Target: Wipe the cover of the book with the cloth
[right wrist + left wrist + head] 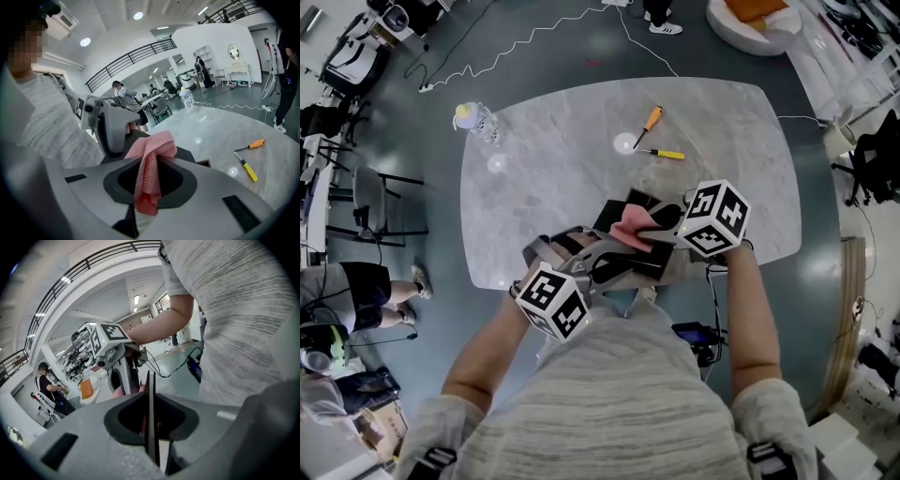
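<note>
Left gripper view shows the left tool nearly closed, pinching the thin dark book, seen edge-on between its jaws. The right tool is clamped on the pink cloth, with a bunch sticking out past its tips. From the right tool the book lies directly ahead, just beyond the cloth, at the near edge of the tabletop. Contact cannot be told. The right tool is best placed to sweep along the cover.
</note>
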